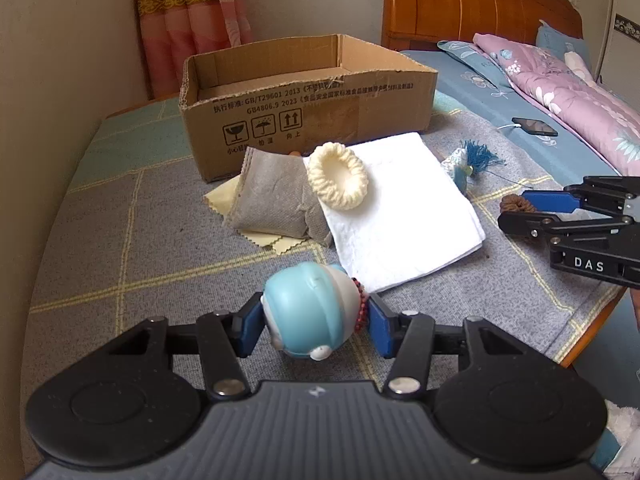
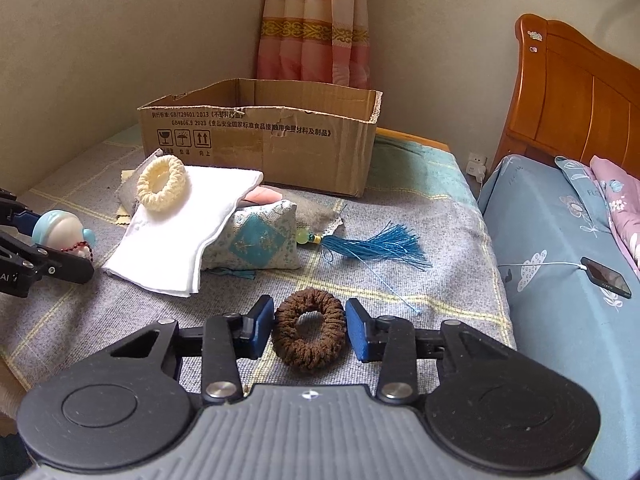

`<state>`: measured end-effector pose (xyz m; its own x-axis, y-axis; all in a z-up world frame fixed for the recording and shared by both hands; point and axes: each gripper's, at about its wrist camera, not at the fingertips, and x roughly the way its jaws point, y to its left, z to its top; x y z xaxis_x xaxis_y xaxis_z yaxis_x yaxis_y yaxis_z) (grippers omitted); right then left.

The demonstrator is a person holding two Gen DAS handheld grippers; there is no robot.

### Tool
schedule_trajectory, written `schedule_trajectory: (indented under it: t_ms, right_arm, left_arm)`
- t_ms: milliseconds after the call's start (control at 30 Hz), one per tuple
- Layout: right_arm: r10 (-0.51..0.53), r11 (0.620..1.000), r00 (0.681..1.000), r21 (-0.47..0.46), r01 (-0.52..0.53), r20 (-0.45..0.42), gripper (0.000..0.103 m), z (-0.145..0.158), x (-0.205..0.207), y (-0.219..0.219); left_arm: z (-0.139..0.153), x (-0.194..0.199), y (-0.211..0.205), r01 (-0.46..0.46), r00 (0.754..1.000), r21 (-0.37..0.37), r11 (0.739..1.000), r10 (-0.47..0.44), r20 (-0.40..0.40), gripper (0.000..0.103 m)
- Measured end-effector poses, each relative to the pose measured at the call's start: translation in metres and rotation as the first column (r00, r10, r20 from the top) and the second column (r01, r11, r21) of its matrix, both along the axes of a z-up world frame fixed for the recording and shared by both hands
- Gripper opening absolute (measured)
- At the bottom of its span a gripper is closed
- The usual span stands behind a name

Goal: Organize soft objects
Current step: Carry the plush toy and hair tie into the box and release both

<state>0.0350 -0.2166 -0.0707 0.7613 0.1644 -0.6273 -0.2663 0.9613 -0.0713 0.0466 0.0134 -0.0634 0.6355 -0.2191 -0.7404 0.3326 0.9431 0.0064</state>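
The cardboard box [image 1: 304, 108] carries printed black text on its front wall. The top line reads "GB/T29601 2013", preceded and followed by Chinese characters; part of it is lost at the torn rim. Below stands "GB4806.9 2023", followed by a longer run of Chinese characters. Under these sit three square handling signs: a broken glass, an umbrella with drops, and two upward arrows, each with small Chinese characters beneath. The black body of the right claw [image 1: 520, 210] bears the white letters "DAS" in the left wrist view.
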Motion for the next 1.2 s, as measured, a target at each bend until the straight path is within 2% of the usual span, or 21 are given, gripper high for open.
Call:
schedule_trajectory:
  t_ms: [367, 600, 700, 900, 1100, 1200]
  right_arm:
    - [0.043, 0.999, 0.999, -0.01, -0.043, 0.026, 0.042, 0.025, 0.001, 0.0]
    - [0.074, 0.997, 0.995, -0.03, -0.072, 0.06, 0.042, 0.05, 0.012, 0.003]
    - [0.078, 0.997, 0.994, -0.025, -0.076, 0.081, 0.042, 0.062, 0.022, 0.004]
    - [0.091, 0.995, 0.987, -0.05, -0.085, 0.134, 0.042, 0.08, 0.041, 0.009]
    - [0.084, 0.995, 0.985, -0.059, -0.076, 0.152, 0.042, 0.09, 0.056, 0.01]
    - [0.076, 0.996, 0.986, -0.067, -0.067, 0.149, 0.042, 0.09, 0.061, 0.01]
  left_arm:
    - [0.032, -0.002, 0.0, 0.044, 0.998, -0.006, 0.999, -0.043, 0.044, 0.052]
    - [0.068, 0.02, 0.002, 0.063, 0.992, -0.005, 0.998, -0.062, 0.113, 0.052]
    - [0.086, 0.041, 0.0, 0.074, 0.985, 0.007, 0.997, -0.074, 0.159, 0.052]
    - [0.11, 0.11, -0.013, 0.071, 0.97, 0.092, 0.993, -0.09, 0.227, 0.052]
    - [0.106, 0.189, -0.026, 0.051, 0.979, 0.143, 0.988, -0.078, 0.189, 0.052]
    - [0.097, 0.219, -0.028, 0.027, 0.985, 0.149, 0.988, -0.052, 0.162, 0.064]
